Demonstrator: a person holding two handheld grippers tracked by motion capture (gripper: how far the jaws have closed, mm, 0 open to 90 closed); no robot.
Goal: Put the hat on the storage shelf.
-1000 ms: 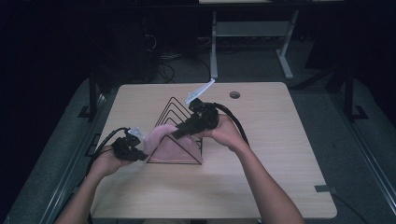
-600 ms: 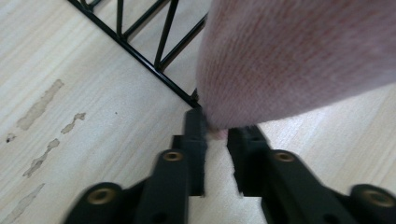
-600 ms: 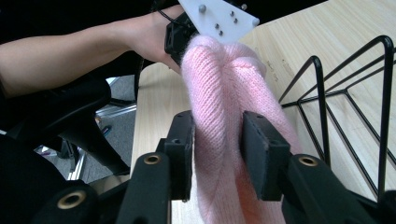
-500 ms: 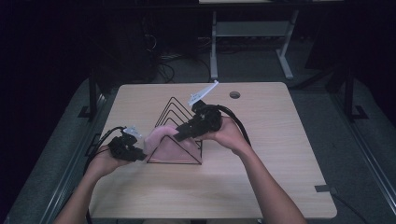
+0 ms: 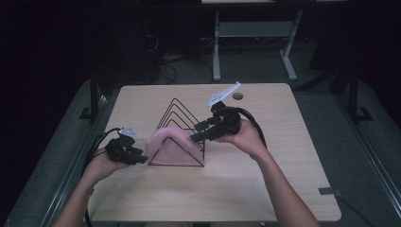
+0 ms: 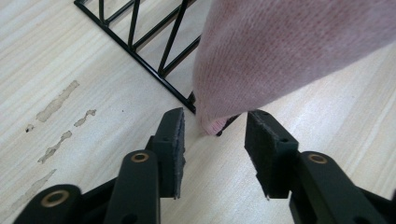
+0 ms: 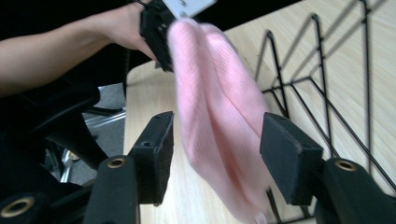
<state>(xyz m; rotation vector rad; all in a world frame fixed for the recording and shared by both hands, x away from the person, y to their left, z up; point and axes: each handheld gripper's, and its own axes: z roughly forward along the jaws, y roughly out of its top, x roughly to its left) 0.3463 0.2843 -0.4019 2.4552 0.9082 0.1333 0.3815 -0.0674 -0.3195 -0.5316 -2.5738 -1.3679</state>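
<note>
Both grippers' jaws apart, just opening; pink cloth (image 5: 172, 144) hides wire rack (image 5: 177, 113) front, blurred.

A pale pink cloth (image 5: 172, 144) with a fine knitted rib is seen draped on a rack (image 5: 182, 109) of thin black wire. The tabletop (image 5: 283, 142) is shown in light, straw-coloured wood grain, marked in the left gripper view by a few paler, worn streaks (image 6: 56, 105). Both the left tongs (image 6: 212, 135) and the right tongs (image 7: 215, 149) are black, with brass-coloured rivets at the joints (the pads look a duller charcoal). A grey plate (image 5: 223, 93) is carried on the right tongs. The floor (image 5: 326, 94) around is dark grey.
</note>
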